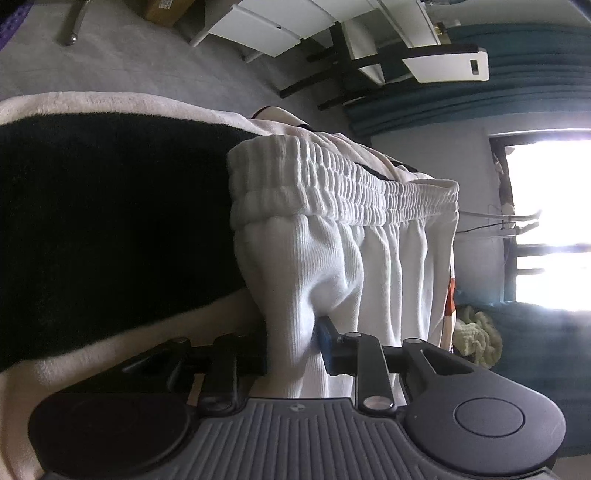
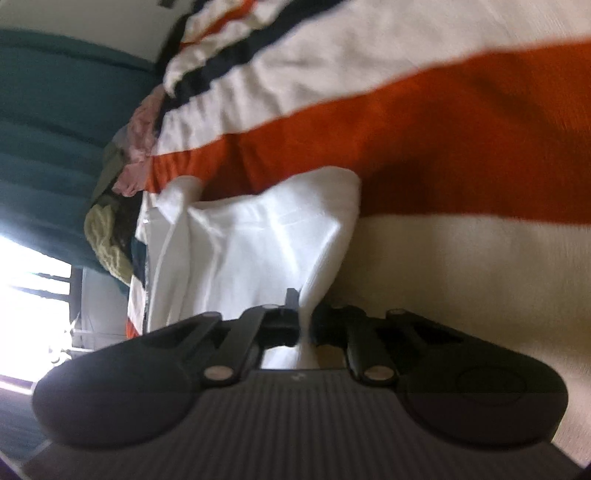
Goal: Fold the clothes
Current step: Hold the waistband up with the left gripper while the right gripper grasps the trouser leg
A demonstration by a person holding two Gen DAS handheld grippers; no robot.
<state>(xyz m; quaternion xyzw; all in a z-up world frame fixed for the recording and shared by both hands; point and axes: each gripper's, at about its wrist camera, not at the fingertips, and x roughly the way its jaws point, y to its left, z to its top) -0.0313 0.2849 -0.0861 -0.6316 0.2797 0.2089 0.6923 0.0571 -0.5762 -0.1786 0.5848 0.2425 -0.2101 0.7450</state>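
White ribbed shorts (image 1: 332,251) with a gathered elastic waistband (image 1: 343,184) hang in the left wrist view. My left gripper (image 1: 291,343) is shut on a bunch of the white fabric just below the waistband side; a blue finger pad (image 1: 327,343) shows to its right. In the right wrist view the same white garment (image 2: 258,243) is pinched in my right gripper (image 2: 304,317), which is shut on a corner of it. The view is blurred. The garment sits over a striped blanket (image 2: 424,122) with orange, cream and dark bands.
A cream and black blanket (image 1: 110,221) covers the surface under the left gripper. A pile of other clothes (image 2: 110,236) lies at the far end. White furniture (image 1: 295,22), a chair (image 1: 443,62), teal curtains (image 1: 517,55) and a bright window (image 1: 554,221) stand beyond.
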